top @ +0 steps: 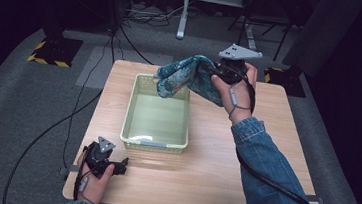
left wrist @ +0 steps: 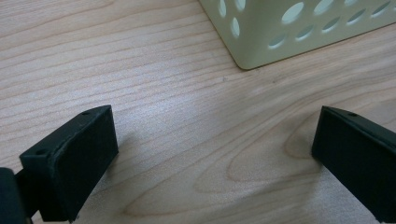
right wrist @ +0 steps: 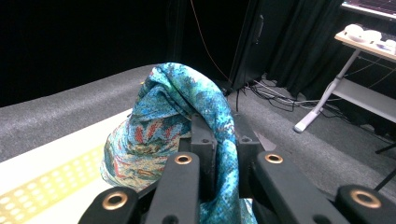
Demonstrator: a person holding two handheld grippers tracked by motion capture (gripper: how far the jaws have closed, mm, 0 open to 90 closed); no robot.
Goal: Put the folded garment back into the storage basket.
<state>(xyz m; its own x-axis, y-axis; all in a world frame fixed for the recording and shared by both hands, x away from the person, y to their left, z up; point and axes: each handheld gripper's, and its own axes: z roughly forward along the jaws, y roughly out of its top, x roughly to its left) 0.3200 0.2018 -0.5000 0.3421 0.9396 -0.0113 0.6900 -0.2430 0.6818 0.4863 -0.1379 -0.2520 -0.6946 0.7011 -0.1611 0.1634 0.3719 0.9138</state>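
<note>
Pale wood table (top: 202, 169), grey carpet (top: 23, 102), right tongs (right wrist: 219, 135) clamping patterned cloth (right wrist: 173, 102), left tongs (left wrist: 210, 158) wide

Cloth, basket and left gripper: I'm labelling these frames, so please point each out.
cloth (top: 181, 77), high view, on its hanging fold over the basket.
basket (top: 153, 143), high view, on its near rim.
left gripper (left wrist: 212, 154), left gripper view, midway between its open jaws.

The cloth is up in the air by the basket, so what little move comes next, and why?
Probably carry the cloth a bit further over the basket and lower it. The right gripper is shut on it, and only its hanging end is above the basket's far corner. The left gripper rests open on the table.
</note>
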